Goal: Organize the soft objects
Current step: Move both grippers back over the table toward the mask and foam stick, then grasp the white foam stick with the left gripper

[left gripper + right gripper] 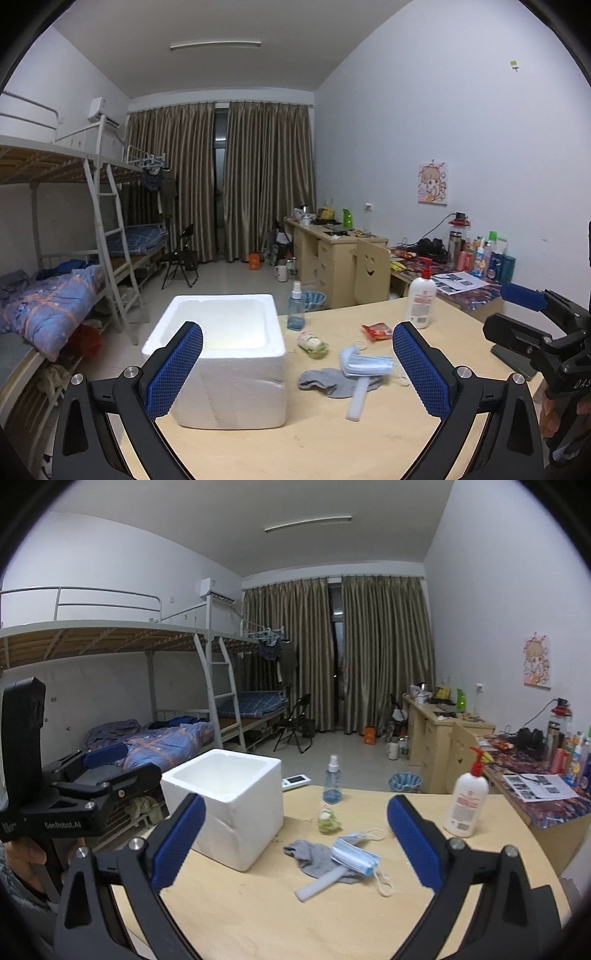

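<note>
A white foam box [221,350] [229,805] stands open and looks empty at the left of the wooden table [295,443]. To its right lie a grey sock [325,382] [314,854], a stack of blue face masks [365,363] [354,856] on top of it, and a white stick [358,400] [321,882]. A small green-white bundle [313,343] [328,819] lies further back. My left gripper [297,369] [118,766] is open and holds nothing, short of the box and sock. My right gripper [297,842] [513,315] is open wide and empty, in front of the sock and masks.
A blue spray bottle [296,308] [332,781], a white pump bottle [421,299] [467,797] and a red packet [376,329] stand or lie on the far part of the table. Bunk beds [166,734] are at left, cluttered desks [535,775] at right.
</note>
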`<action>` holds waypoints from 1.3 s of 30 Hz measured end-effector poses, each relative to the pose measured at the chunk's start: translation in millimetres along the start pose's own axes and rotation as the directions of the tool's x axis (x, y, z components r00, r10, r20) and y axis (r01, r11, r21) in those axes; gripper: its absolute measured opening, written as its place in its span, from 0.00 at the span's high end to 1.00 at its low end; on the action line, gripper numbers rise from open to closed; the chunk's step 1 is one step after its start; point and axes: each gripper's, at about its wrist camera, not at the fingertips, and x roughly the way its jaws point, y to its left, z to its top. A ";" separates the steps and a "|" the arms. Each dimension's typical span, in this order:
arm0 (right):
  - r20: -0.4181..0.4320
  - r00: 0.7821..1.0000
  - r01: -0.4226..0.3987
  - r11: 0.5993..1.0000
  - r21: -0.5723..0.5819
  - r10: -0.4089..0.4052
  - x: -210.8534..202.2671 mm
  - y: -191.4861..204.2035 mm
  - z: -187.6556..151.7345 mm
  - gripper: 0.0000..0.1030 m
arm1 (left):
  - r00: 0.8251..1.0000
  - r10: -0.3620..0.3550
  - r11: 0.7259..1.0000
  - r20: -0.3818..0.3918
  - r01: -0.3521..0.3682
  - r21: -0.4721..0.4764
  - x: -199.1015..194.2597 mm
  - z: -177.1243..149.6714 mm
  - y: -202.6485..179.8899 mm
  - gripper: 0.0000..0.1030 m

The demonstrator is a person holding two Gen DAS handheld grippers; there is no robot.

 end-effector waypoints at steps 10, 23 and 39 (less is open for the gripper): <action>0.000 0.999 0.053 0.998 0.015 -0.053 -25.4 -17.2 -27.3 0.02 | 0.996 -0.086 0.996 -0.006 0.086 -0.002 -2.3 -18.1 -17.4 0.00; -0.050 0.992 0.115 0.993 0.004 -0.115 -16.1 -43.1 -44.8 0.02 | 0.977 -0.201 0.979 -0.063 0.203 0.028 38.1 -40.4 -50.0 0.00; -0.146 0.980 0.142 0.989 0.034 -0.136 20.3 -76.0 -58.7 0.02 | 0.955 -0.243 0.967 -0.170 0.251 0.030 93.2 -62.0 -62.4 0.00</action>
